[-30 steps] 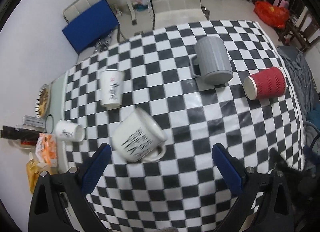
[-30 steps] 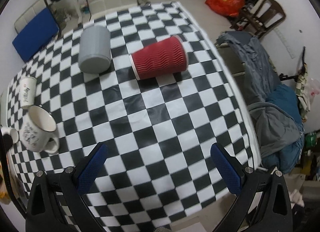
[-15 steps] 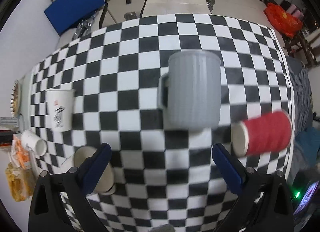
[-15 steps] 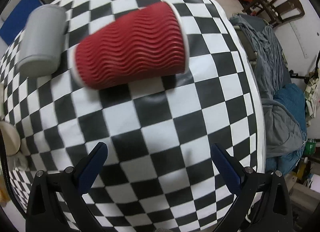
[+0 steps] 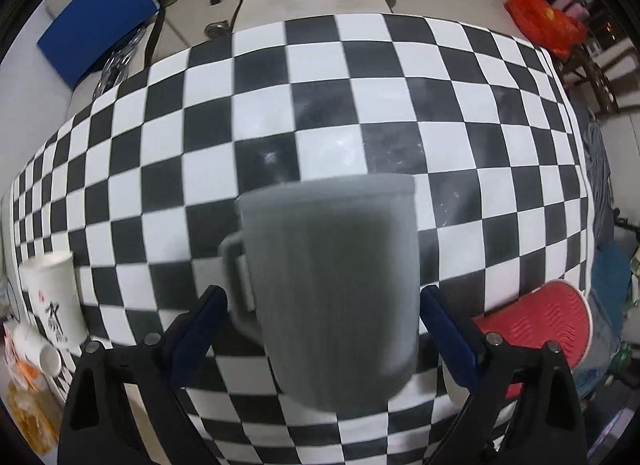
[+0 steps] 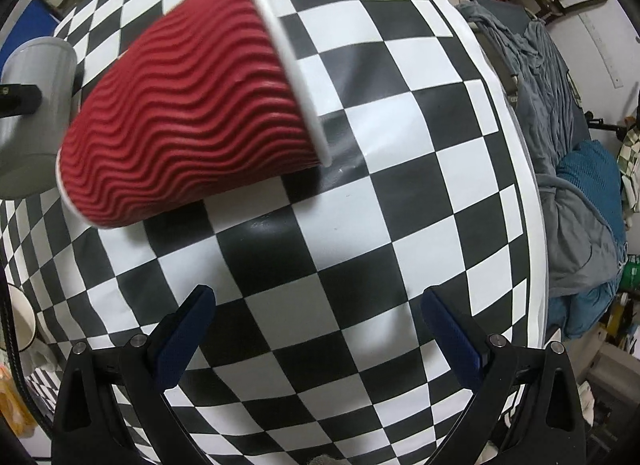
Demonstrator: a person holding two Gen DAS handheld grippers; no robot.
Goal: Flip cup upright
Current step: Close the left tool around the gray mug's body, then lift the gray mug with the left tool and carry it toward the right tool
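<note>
A grey ribbed mug (image 5: 332, 289) lies on its side on the checkered table, handle to the left, mouth away from me. My left gripper (image 5: 322, 329) is open, its blue pads on either side of the mug's base end, not pressing it. A red ripple paper cup (image 6: 192, 121) lies on its side, white rim to the right. My right gripper (image 6: 316, 337) is open and empty, just short of the red cup. The red cup also shows in the left wrist view (image 5: 540, 321). The grey mug shows at the left in the right wrist view (image 6: 32, 113).
A white printed paper cup (image 5: 52, 297) and a small white cup (image 5: 40, 353) lie at the table's left edge, with snack packets (image 5: 24, 409). A white mug's rim (image 6: 20, 321) shows far left. The table's right edge (image 6: 528, 225) borders grey and blue clothes (image 6: 580, 193).
Both grippers have moved forward and closer to the table. The left one now straddles the grey mug; the right one has closed in on the red cup, which fills more of its view.
</note>
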